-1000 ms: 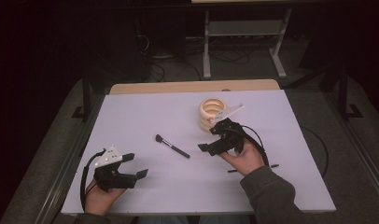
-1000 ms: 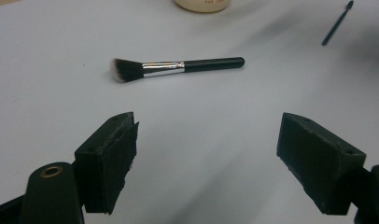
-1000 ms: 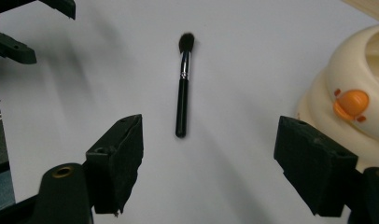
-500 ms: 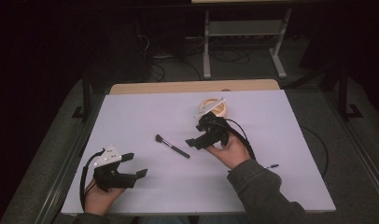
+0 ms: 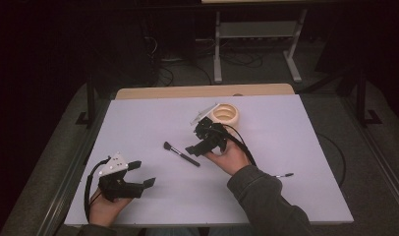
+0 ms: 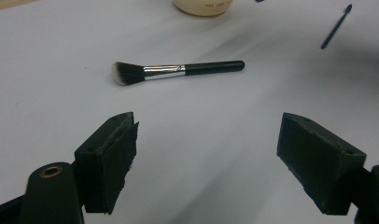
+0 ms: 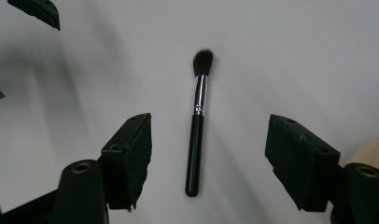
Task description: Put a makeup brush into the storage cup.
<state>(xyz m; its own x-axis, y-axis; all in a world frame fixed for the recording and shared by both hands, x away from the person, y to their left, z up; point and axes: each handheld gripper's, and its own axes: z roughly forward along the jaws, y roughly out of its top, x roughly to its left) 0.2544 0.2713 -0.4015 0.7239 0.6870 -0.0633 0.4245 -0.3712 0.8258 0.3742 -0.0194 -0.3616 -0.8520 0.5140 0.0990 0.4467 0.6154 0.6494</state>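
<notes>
Held in the person's right hand, the black right gripper [image 5: 195, 149] is seen over the white table [image 5: 296, 147], just above the handle end of the small make-up brush [image 5: 181, 154] with dark bristles, a silver collar and a black handle. Its jaws are parted wide and have just been closing a little. In the right gripper view the brush [image 7: 197, 126] is seen lying flat between the two black pads [image 7: 131, 154], with a gap on each side, so nothing is gripped yet. The bristles are pointed away from this gripper.

Near the left front edge of the table, the black left gripper [image 5: 144, 174] with a grey three-cornered plate on top is held in the person's left hand. Its jaws are also spread wide, and nothing is held between them. In the left gripper view the brush [image 6: 178, 70] is seen well ahead of it on the table.

Behind the right gripper a round cream-coloured holder [image 5: 226, 114] is set on the table. A thin black stick [image 5: 284, 175] is laid to the right of the sleeve.
</notes>
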